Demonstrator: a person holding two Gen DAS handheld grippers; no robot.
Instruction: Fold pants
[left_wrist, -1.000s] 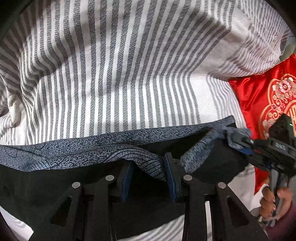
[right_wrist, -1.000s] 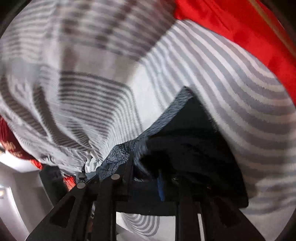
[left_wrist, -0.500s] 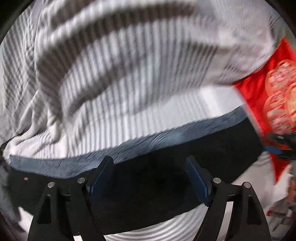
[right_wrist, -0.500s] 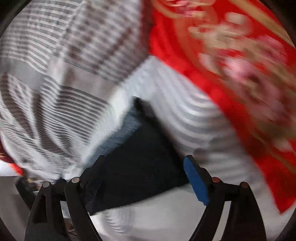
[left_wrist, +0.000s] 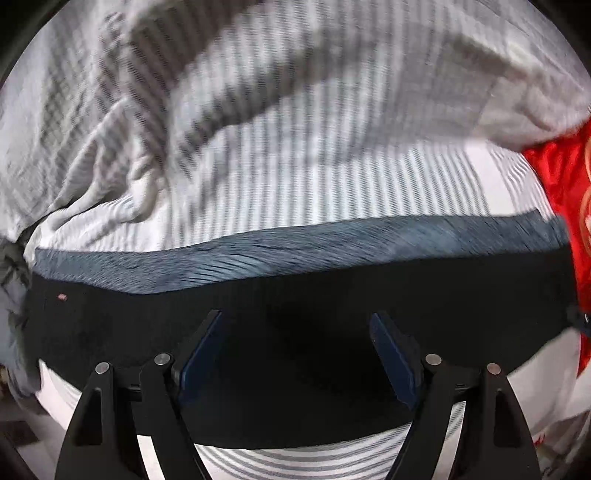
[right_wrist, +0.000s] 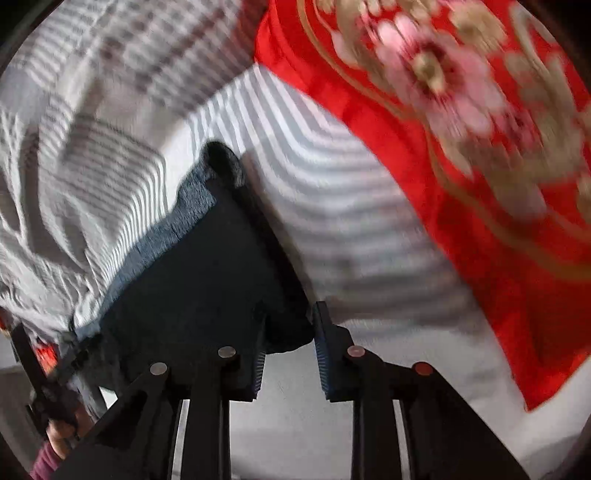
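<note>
Black tongs (left_wrist: 295, 354) with blue pads (left_wrist: 201, 350), silver screws; a maroon sleeve (right_wrist: 44, 467) at the wrist.

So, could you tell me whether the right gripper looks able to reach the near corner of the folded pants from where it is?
Probably yes. The right gripper hangs just over that corner of the pants, its fingers having just been closing, apparently with the corner's edge between them and nothing else in the way.

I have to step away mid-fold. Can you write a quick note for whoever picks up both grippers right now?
Left gripper: open, above the pants, holding nothing.
Right gripper: jaws have just been closing at the pants' corner; no clear grip yet.
Pants: folded into a dark band on the striped sheet, grey-blue layer along the far edge; red cushion beside.
Done: one fold laid down and released.
Left: probably another fold, then smoothing.
</note>
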